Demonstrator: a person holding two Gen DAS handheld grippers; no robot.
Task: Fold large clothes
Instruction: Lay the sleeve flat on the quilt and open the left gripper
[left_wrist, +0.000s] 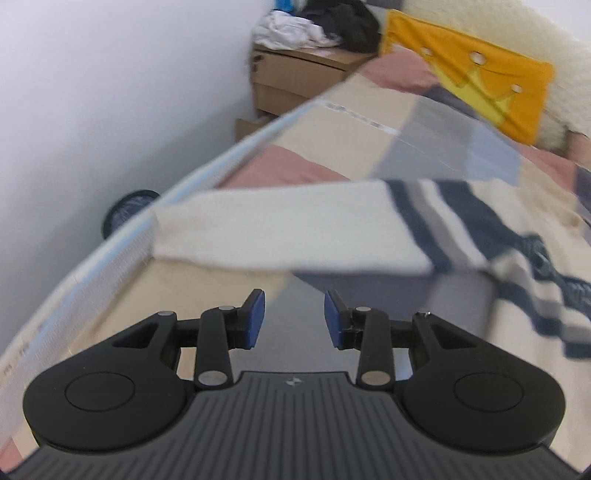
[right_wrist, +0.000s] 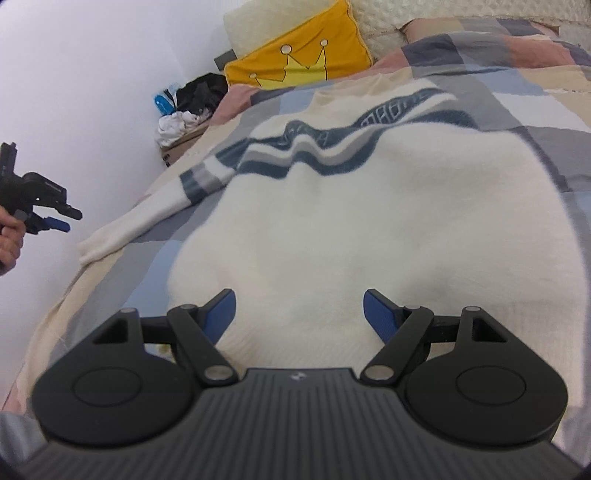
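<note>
A cream sweater (right_wrist: 369, 221) with navy and grey stripes lies flat on the checked bed cover (right_wrist: 535, 96). Its left sleeve (right_wrist: 147, 221) stretches out toward the bed's left edge. In the left wrist view that sleeve (left_wrist: 277, 229) lies across the cover just ahead of my left gripper (left_wrist: 294, 317), which is open and empty above the bed edge. The right wrist view shows the same left gripper (right_wrist: 48, 218) held by a hand at the far left, clear of the sleeve. My right gripper (right_wrist: 299, 314) stands wide open over the sweater's near hem, holding nothing.
A yellow crown cushion (right_wrist: 299, 55) and cream pillows sit at the head of the bed. Cardboard boxes (left_wrist: 295, 74) with a heap of clothes (left_wrist: 317, 26) stand by the white wall (left_wrist: 110, 92). A dark round object (left_wrist: 127, 210) lies on the floor beside the bed.
</note>
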